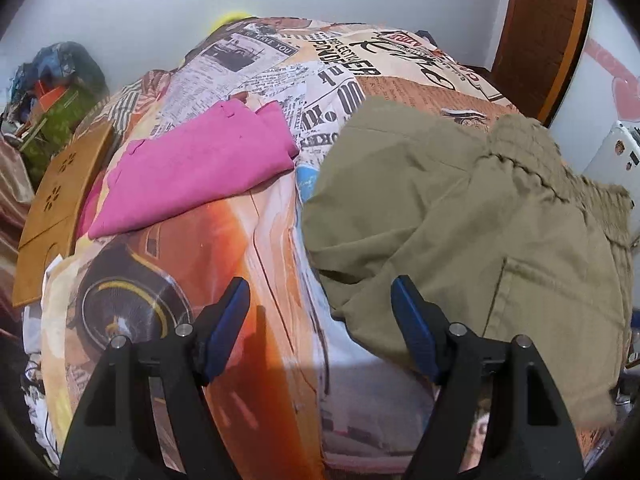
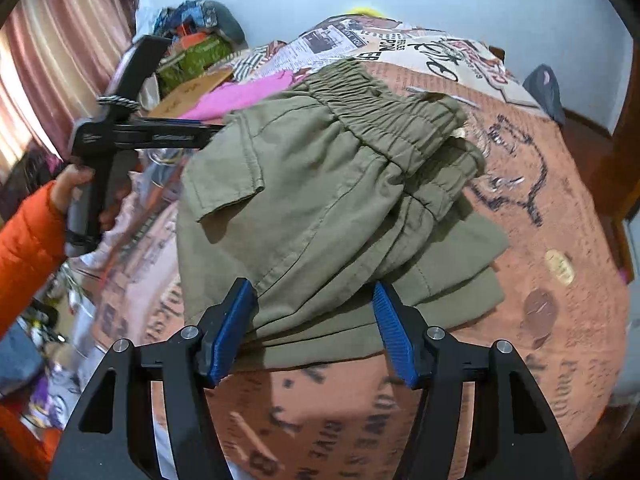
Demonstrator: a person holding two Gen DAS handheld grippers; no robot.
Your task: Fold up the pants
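On the bedspread, folded olive pants (lower layers hidden).

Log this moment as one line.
pants: folded on bed | left tongs: open | right tongs: open, at pants | pink garment: aside

Both wrist views look down close onto the olive pants.

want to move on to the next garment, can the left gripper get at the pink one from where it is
Probably yes. The left gripper is open and holds nothing, and the pink garment lies flat on the bedspread ahead and to its left. Only bare bedspread lies between them; the olive pants sit off to the right.
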